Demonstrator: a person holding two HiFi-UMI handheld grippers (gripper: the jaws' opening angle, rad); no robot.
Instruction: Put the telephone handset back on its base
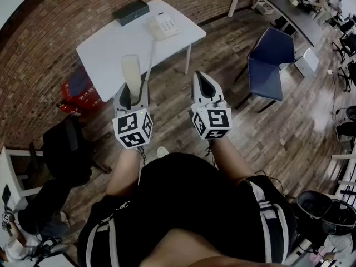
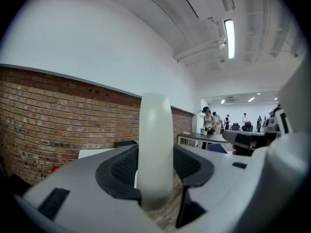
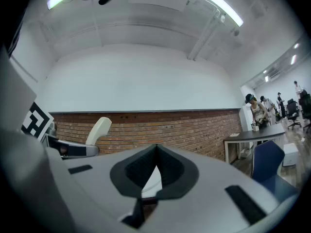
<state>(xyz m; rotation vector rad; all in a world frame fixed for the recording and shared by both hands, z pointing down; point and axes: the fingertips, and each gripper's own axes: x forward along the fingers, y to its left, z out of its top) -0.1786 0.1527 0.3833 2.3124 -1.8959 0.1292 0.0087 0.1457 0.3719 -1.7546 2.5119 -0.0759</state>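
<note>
Held both forearms out forward, side by side, with the left tongs (image 1: pixel 133 94) clamped on the near end of the white handset (image 1: pixel 131 71) and the right tongs (image 1: pixel 202 78) pressed together, empty. Carried the handset lengthwise along the left tongs, free end pointing beyond their tips toward the base (image 1: pixel 163 25) on the tabletop (image 1: pixel 105 52) ahead.

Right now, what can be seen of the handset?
The handset is a cream bar with rounded ends that looks like smooth plastic. It is off its base and held in the air by the left tool. The tool's dark pads clamp its lower part from both sides. Its free end sticks out past the jaws toward the table. A thin cord runs from beside the tool to the base. Nothing else touches it.
</note>
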